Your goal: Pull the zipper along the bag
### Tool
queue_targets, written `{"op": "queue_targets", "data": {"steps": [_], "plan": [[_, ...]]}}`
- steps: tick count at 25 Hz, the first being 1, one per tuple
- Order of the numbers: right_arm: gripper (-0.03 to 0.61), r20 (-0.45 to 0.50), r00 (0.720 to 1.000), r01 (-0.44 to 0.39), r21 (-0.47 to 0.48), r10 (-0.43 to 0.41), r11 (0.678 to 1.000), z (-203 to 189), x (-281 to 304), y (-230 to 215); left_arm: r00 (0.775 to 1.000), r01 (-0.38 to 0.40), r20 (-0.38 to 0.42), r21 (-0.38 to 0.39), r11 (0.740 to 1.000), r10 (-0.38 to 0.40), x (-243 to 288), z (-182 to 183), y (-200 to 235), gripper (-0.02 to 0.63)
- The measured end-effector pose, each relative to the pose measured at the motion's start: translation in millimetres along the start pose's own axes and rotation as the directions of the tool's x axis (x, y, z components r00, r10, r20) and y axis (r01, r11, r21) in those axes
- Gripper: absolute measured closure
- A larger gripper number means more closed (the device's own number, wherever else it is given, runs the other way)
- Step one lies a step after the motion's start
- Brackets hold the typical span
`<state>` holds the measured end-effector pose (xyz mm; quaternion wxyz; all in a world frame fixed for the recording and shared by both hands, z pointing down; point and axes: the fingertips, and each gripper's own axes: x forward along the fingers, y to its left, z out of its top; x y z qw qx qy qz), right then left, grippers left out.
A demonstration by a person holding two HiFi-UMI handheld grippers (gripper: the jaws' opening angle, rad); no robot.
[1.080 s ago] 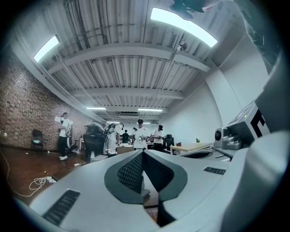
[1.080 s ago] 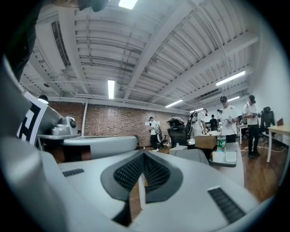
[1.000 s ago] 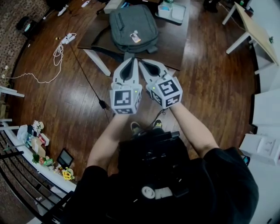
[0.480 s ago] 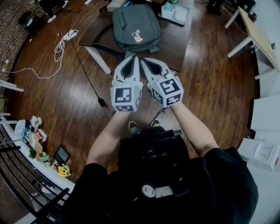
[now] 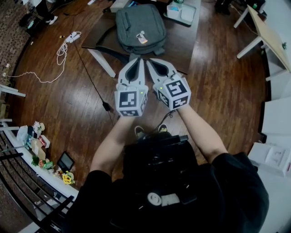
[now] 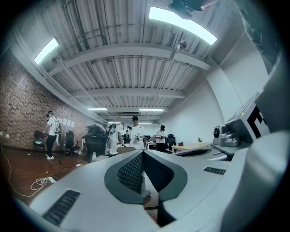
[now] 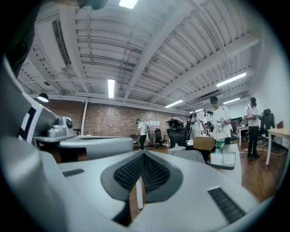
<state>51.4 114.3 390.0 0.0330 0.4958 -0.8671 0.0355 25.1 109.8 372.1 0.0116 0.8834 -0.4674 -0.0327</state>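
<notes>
A grey backpack (image 5: 138, 27) with a small white tag (image 5: 143, 39) lies on a dark table (image 5: 182, 45) at the top of the head view. My two grippers are held side by side over the wooden floor, just short of the table's near edge and apart from the bag. The left gripper (image 5: 137, 61) (image 6: 143, 152) is shut with nothing between its pads. The right gripper (image 5: 149, 62) (image 7: 143, 154) is also shut and empty. Both point level toward the table. I cannot make out the zipper.
A tray (image 5: 182, 11) (image 7: 224, 158) with a bottle sits on the table's far right. A white cable and power strip (image 5: 67, 41) lie on the floor at left. A white desk (image 5: 268, 34) stands at right. Several people (image 6: 135, 133) stand farther back.
Both grippers stay side by side and shut. Only the head camera's framing has shifted slightly.
</notes>
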Motion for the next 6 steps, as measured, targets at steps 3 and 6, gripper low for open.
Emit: {"op": "queue_targets", "data": {"steps": [3, 6], "plan": [[0.560, -0.003, 1.000, -0.001, -0.001, 0.001, 1.000, -1.9, -1.4, -1.2, 1.000, 0.002, -0.002, -0.002, 1.000, -0.002, 1.1, -1.1, -2.5, 0.615], [0.560, -0.013, 1.000, 0.002, 0.004, -0.002, 1.000, -4.7, -3.7, -2.1, 1.000, 0.005, -0.002, -0.002, 1.000, -0.005, 1.4, -2.7, -5.1, 0.615]]}}
